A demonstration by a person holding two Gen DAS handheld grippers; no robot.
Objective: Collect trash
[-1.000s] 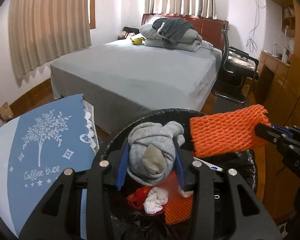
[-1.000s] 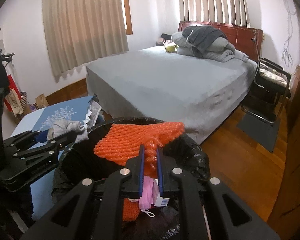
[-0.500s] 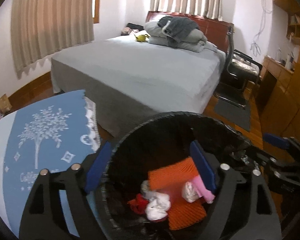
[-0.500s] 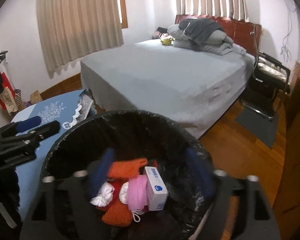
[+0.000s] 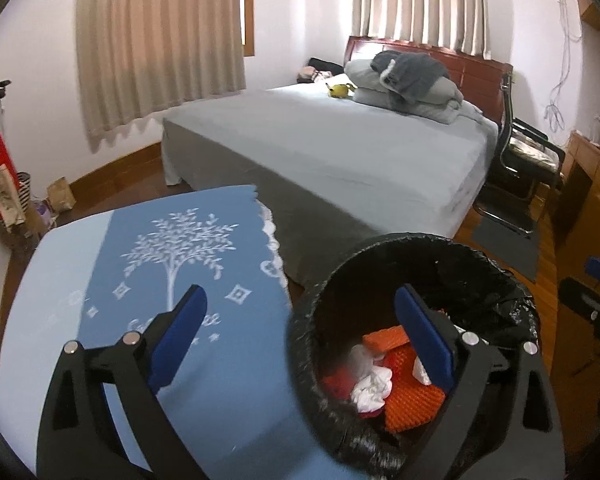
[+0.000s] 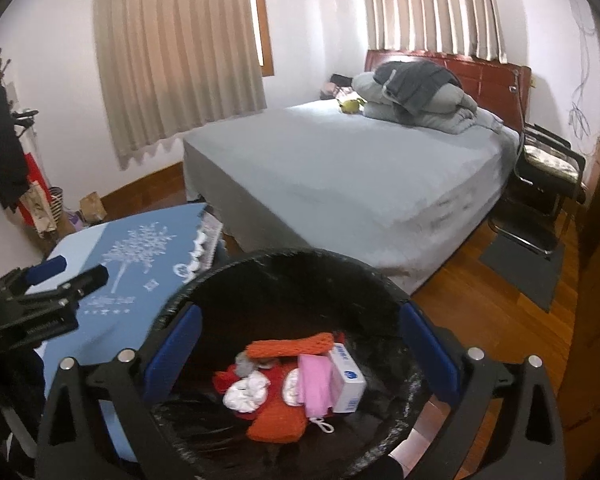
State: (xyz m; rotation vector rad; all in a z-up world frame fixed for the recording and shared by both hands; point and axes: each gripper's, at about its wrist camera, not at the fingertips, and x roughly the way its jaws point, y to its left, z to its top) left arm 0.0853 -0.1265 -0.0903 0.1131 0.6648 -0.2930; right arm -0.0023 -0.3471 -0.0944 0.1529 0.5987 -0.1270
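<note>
A black-lined trash bin (image 5: 496, 276) (image 6: 284, 264) stands beside the table. In it lie orange foam netting (image 6: 290, 346) (image 5: 410, 398), crumpled white tissue (image 6: 246, 396) (image 5: 372, 390), a pink mask (image 6: 316, 386), a white box (image 6: 348, 378) and a grey sock (image 6: 244, 362). My left gripper (image 5: 300, 330) is open and empty, straddling the bin's left rim above the table. My right gripper (image 6: 298, 350) is open and empty above the bin. The left gripper also shows at the left of the right wrist view (image 6: 48, 280).
A blue cloth with a white tree print (image 5: 172, 264) covers the table left of the bin. A grey bed (image 5: 340, 148) with folded bedding stands behind. A black chair (image 6: 548, 172), a dark mat and wooden cabinets stand at the right. Bags lean at the left wall.
My left gripper opened and dropped the grey sock into the bin. My right gripper opened and dropped the orange netting. My left gripper has shifted left toward the table.
</note>
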